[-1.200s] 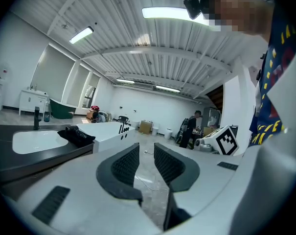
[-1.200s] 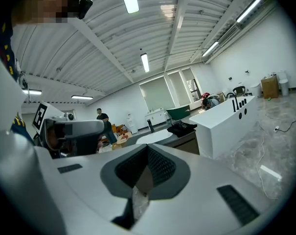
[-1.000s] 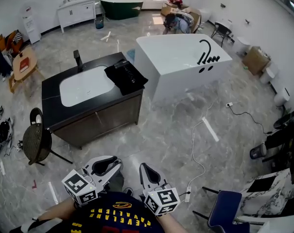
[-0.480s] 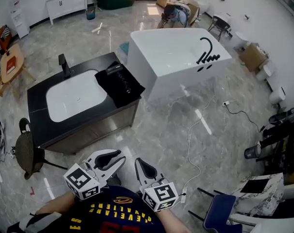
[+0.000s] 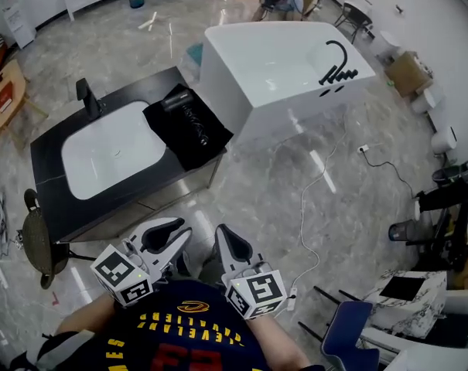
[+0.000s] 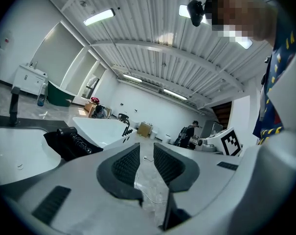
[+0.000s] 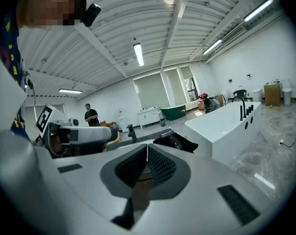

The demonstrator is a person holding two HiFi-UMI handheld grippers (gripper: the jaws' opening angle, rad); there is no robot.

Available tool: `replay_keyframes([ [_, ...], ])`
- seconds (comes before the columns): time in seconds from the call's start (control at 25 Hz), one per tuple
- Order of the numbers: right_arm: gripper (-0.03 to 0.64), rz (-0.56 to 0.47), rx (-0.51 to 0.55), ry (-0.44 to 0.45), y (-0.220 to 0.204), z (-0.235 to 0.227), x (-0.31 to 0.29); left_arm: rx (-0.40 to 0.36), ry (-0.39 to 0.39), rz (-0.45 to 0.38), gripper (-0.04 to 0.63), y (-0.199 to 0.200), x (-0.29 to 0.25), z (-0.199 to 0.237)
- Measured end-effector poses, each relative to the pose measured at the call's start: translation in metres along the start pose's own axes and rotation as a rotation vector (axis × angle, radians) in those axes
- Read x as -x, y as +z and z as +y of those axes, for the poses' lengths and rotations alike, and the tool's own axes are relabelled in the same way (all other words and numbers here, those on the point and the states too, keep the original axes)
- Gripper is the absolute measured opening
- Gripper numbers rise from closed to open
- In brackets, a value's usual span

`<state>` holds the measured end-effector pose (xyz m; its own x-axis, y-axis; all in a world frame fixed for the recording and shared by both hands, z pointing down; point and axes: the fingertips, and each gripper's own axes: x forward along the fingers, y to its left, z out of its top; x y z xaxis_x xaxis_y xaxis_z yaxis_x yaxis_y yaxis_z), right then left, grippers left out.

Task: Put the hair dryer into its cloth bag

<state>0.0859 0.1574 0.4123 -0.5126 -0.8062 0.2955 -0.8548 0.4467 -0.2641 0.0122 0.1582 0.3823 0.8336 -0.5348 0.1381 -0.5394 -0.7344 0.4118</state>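
"CLEVELAND", upside down, on shirt (image 5: 189, 332)

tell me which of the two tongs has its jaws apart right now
The left tongs: a clear gap stands between their jaws, with nothing held in it. The right tongs differ, their jaws pressed fully together.

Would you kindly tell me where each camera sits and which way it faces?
Head view: on the person's head, facing steeply down at sink, bathtub, floor; shirt, left tool, right tool show below.
Left gripper view: on the left tool, facing across the room along parted, empty jaws; shirt at right.
Right gripper view: on the right tool, along shut jaws; left tool at left.
Shared: black bag and bathtub.
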Motion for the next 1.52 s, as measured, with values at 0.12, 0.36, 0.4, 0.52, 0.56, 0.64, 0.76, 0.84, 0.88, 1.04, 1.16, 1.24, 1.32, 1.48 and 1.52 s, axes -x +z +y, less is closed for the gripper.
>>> replay_keyframes([
  [0.12, 0.009, 0.013, -0.003, 0.022, 0.005, -0.016, -0.028, 0.033, 0.052, 0.013, 0.047, 0.001, -0.016, 0.028],
  [0.36, 0.009, 0.065, -0.002, 0.140, 0.017, -0.053, -0.089, 0.047, 0.185, 0.017, 0.003, 0.018, -0.057, 0.080],
  [0.4, 0.009, 0.073, 0.004, 0.159, 0.021, -0.060, -0.099, 0.050, 0.197, 0.020, 0.003, 0.021, -0.067, 0.086],
  [0.52, 0.009, 0.106, 0.016, 0.210, 0.032, -0.084, -0.128, 0.052, 0.221, 0.030, 0.003, 0.030, -0.098, 0.099],
  [0.56, 0.009, 0.121, 0.021, 0.225, 0.035, -0.092, -0.137, 0.053, 0.235, 0.029, 0.003, 0.034, -0.107, 0.102],
  [0.64, 0.009, 0.156, 0.036, 0.255, 0.040, -0.107, -0.152, 0.060, 0.270, 0.021, 0.003, 0.044, -0.123, 0.111],
  [0.76, 0.011, 0.215, 0.046, 0.316, 0.042, -0.120, -0.176, 0.100, 0.318, -0.014, 0.003, 0.056, -0.137, 0.128],
  [0.84, 0.011, 0.244, 0.039, 0.353, 0.045, -0.123, -0.190, 0.133, 0.344, -0.049, 0.003, 0.064, -0.141, 0.137],
  [0.88, 0.011, 0.255, 0.042, 0.365, 0.047, -0.124, -0.195, 0.143, 0.359, -0.065, 0.004, 0.068, -0.142, 0.141],
  [1.04, 0.056, 0.287, 0.059, 0.382, 0.051, -0.131, -0.215, 0.148, 0.438, -0.097, 0.014, 0.077, -0.143, 0.154],
  [1.16, 0.140, 0.318, 0.059, 0.375, 0.049, -0.137, -0.232, 0.148, 0.483, -0.078, 0.106, 0.074, -0.141, 0.163],
  [1.24, 0.176, 0.334, 0.057, 0.357, 0.046, -0.142, -0.242, 0.162, 0.510, -0.064, 0.158, 0.068, -0.137, 0.173],
  [1.32, 0.196, 0.346, 0.061, 0.334, 0.041, -0.147, -0.253, 0.185, 0.537, -0.062, 0.184, 0.064, -0.130, 0.186],
  [1.48, 0.206, 0.386, 0.089, 0.284, 0.026, -0.152, -0.279, 0.231, 0.545, -0.047, 0.185, 0.060, -0.113, 0.212],
  [1.52, 0.206, 0.398, 0.095, 0.268, 0.021, -0.152, -0.286, 0.238, 0.539, -0.043, 0.186, 0.060, -0.109, 0.217],
])
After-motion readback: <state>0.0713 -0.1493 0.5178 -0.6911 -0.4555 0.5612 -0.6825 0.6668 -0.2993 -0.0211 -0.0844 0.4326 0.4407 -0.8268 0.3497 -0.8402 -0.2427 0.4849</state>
